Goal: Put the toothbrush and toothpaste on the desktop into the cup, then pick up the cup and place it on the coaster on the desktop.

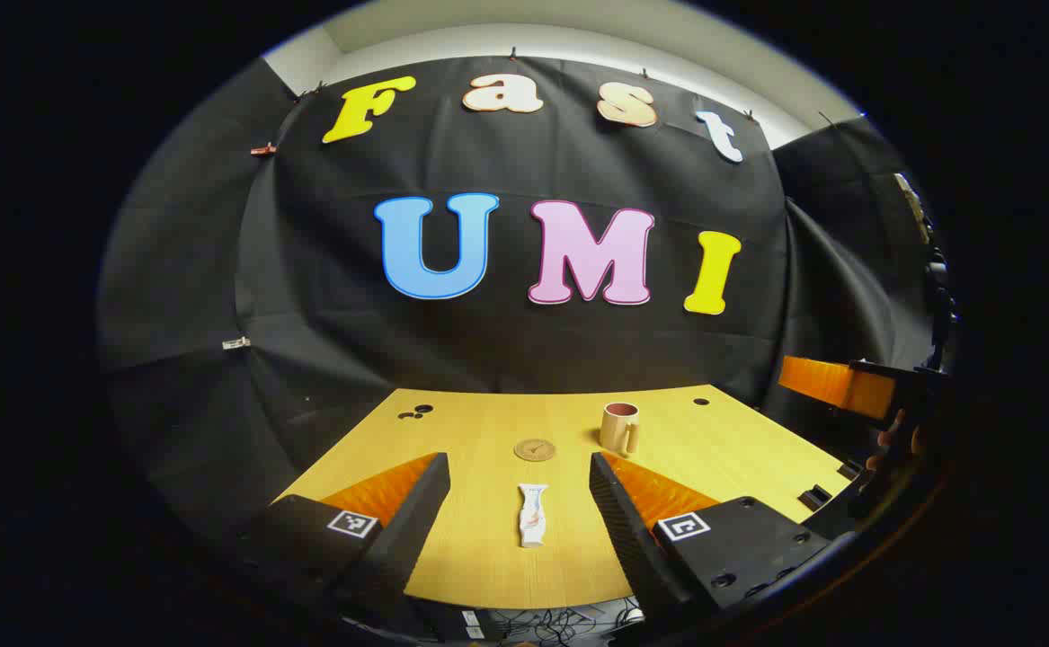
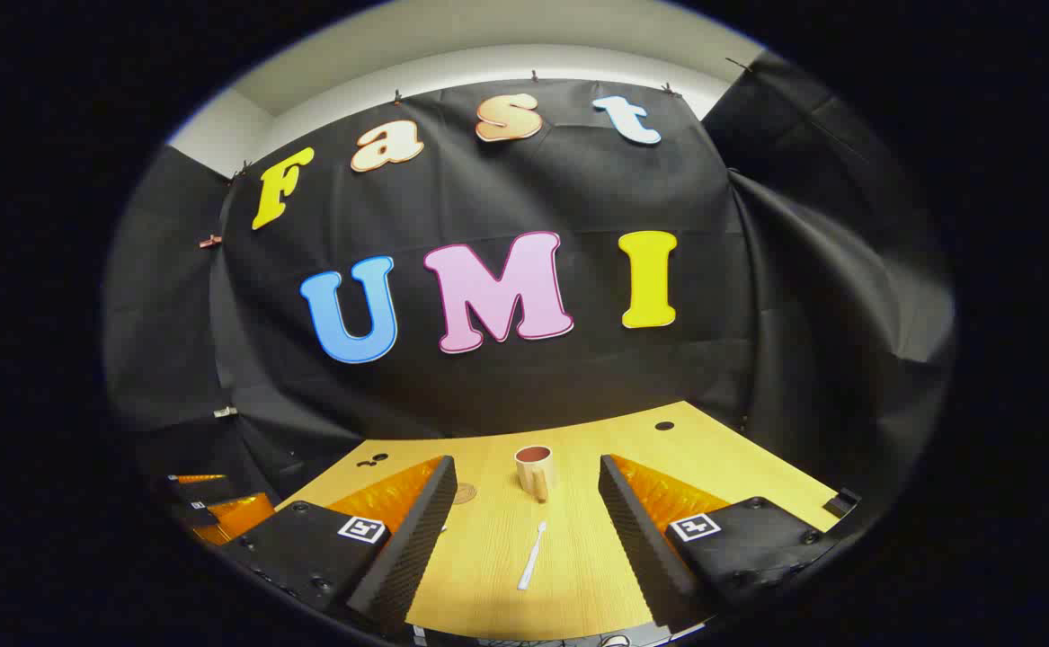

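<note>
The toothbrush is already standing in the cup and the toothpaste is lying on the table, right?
Not quite. The toothbrush lies flat on the table, in front of the cup, as the right gripper view shows. The toothpaste does lie on the table.

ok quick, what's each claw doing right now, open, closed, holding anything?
Left claw: open, holding nothing, toothpaste lying on the desk between its fingers.
Right claw: open, holding nothing, toothbrush on the desk ahead.
</note>
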Demonstrator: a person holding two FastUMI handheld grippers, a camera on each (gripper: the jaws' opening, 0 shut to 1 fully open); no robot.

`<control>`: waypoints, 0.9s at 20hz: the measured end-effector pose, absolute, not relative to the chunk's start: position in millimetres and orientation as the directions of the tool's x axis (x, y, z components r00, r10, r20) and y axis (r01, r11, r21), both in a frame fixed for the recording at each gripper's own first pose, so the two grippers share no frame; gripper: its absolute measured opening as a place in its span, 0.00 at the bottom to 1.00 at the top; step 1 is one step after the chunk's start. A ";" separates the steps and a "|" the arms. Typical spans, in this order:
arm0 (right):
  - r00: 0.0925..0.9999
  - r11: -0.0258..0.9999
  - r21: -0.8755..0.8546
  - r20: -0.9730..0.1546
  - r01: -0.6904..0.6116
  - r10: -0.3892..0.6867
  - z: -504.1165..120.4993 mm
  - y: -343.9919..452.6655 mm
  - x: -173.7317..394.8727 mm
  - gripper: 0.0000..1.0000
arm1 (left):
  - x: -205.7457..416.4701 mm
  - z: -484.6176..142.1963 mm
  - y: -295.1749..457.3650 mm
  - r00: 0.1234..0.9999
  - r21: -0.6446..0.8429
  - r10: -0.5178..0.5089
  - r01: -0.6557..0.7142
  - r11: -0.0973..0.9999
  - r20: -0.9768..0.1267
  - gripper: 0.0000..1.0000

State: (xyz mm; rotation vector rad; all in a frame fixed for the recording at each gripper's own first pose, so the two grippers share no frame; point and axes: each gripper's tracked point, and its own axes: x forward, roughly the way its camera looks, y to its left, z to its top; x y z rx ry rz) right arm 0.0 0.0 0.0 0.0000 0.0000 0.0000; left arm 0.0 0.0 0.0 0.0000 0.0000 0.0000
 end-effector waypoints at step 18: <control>0.986 0.991 -0.027 -0.104 -0.131 0.127 -14.9 -10.6 87.9 0.97 | 80.0 -8.1 -29.7 0.995 -0.071 0.002 -0.009 0.997 -0.097 0.98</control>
